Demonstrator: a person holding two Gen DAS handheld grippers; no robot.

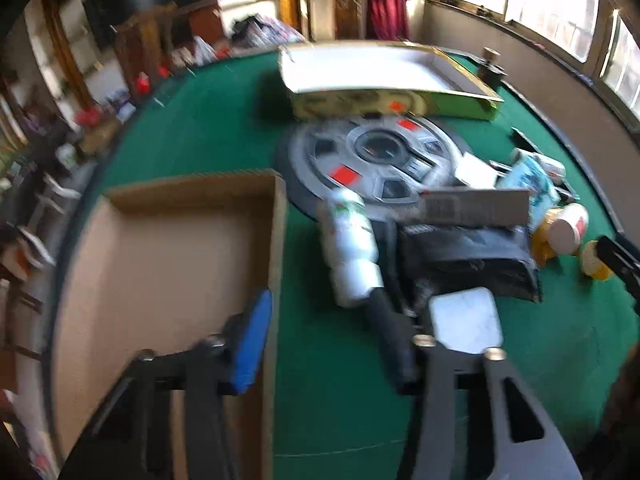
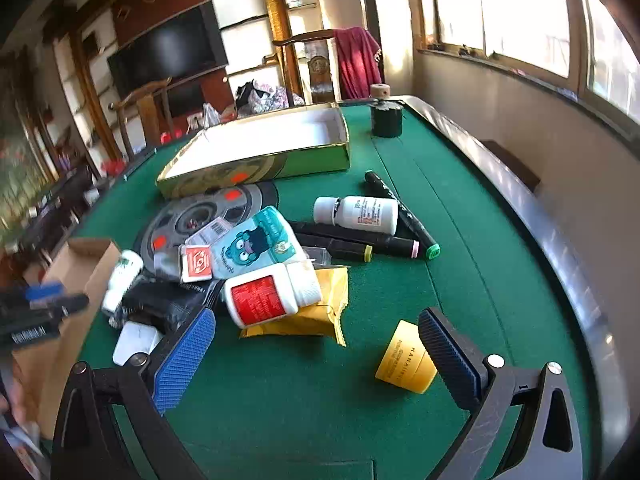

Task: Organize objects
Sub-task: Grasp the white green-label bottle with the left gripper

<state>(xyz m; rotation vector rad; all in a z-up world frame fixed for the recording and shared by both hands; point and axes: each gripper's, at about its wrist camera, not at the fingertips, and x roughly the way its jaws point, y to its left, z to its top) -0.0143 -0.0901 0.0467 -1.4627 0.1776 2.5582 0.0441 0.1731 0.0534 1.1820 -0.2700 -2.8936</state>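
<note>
Bkgd only: dark flat-screen TV on wall w/ wooden shelving. Red cloth draped over carved wooden chair behind green felt table. Bright windows at right, low beige wall below. 2nd wooden chair left of the 1st, near TV.

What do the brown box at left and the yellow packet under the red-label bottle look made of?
Brown box: plain corrugated cardboard, matte, raw-looking edges. Yellow packet: probably plastic or foil film, slightly shiny, with a creased body and a zigzag-cut end. The red-label bottle looks like smooth white plastic.
</note>
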